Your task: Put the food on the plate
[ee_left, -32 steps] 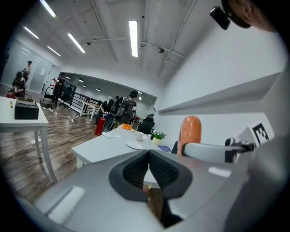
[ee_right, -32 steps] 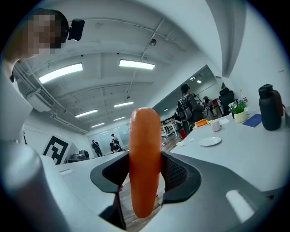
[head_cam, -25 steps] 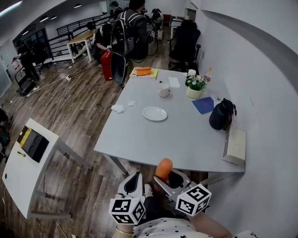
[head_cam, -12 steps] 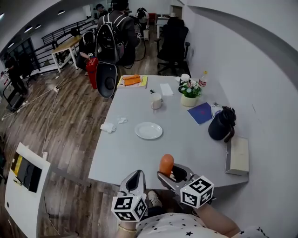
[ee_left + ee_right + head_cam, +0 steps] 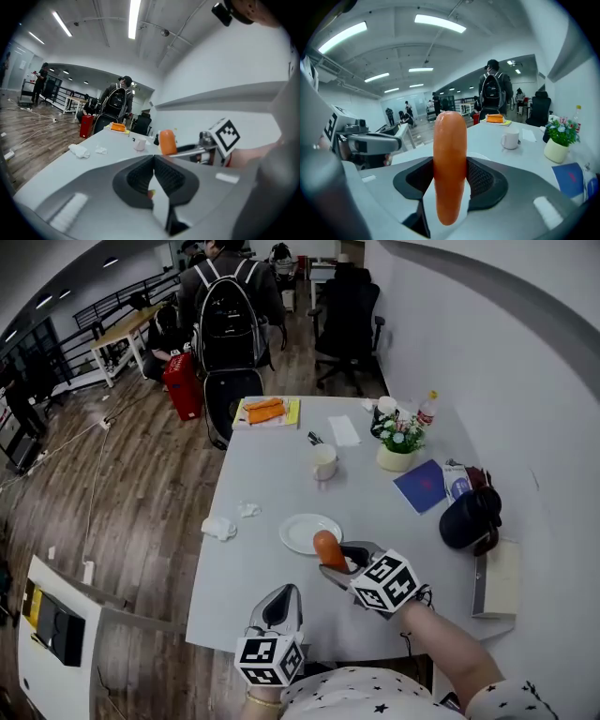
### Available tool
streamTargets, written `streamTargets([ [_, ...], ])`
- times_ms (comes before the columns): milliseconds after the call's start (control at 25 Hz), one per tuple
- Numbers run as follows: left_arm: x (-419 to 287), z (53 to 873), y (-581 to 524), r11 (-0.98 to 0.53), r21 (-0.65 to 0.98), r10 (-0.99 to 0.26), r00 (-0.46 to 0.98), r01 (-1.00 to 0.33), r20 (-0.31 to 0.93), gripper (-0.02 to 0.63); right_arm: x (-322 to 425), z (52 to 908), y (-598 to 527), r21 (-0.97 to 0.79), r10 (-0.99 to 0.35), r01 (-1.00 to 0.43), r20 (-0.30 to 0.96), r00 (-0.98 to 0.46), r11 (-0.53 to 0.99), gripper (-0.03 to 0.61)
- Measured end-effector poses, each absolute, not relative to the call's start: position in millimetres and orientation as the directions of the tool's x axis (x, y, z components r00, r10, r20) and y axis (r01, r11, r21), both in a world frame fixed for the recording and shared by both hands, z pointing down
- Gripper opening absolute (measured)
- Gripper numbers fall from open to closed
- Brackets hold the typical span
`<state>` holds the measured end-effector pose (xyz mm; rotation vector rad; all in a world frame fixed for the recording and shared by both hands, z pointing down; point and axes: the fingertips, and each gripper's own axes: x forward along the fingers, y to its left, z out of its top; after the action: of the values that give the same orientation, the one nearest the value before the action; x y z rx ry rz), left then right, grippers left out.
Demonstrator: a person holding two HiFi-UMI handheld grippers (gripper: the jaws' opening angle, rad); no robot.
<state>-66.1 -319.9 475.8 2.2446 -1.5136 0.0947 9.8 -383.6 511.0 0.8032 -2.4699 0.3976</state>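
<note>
Jaws of the right gripper (image 5: 336,558) pinch the orange sausage (image 5: 327,547) upright, long axis vertical, just above the near right rim of the plate (image 5: 296,532), while the left gripper (image 5: 281,605), jaws pressed together and empty, sits farther from the plate.

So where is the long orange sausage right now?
In the head view the long orange sausage is clamped in the right gripper, over the near right edge of the round white plate on the grey table.
</note>
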Motion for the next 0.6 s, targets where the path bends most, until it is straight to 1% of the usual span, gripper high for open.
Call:
streamTargets([
  [160, -71, 484, -338, -0.317, 0.32, -0.856, 0.415, -0.892, 0.309, 0.008, -6, 549, -429, -0.045, -0.37, -0.544, 0.685, -0.628, 0.838, 0.215],
  [320, -73, 494, -349, -0.316, 0.335, -0.846, 0.423, -0.888, 0.324, 0.008, -15, 593, -459, 0.025, -0.279, -0.45, 0.813, -0.511, 0.893, 0.215],
  [480, -75, 502, -356, -0.307, 0.346, -0.839, 0.424, -0.887, 0.341, 0.008, -26, 625, -481, 0.081, -0.207, -0.317, 0.898, -0.387, 0.945, 0.215],
  [600, -77, 507, -358, -0.297, 0.358, -0.836, 0.422, -0.885, 0.351, 0.008, -31, 645, -491, 0.093, -0.172, -0.263, 0.94, -0.295, 0.96, 0.215],
])
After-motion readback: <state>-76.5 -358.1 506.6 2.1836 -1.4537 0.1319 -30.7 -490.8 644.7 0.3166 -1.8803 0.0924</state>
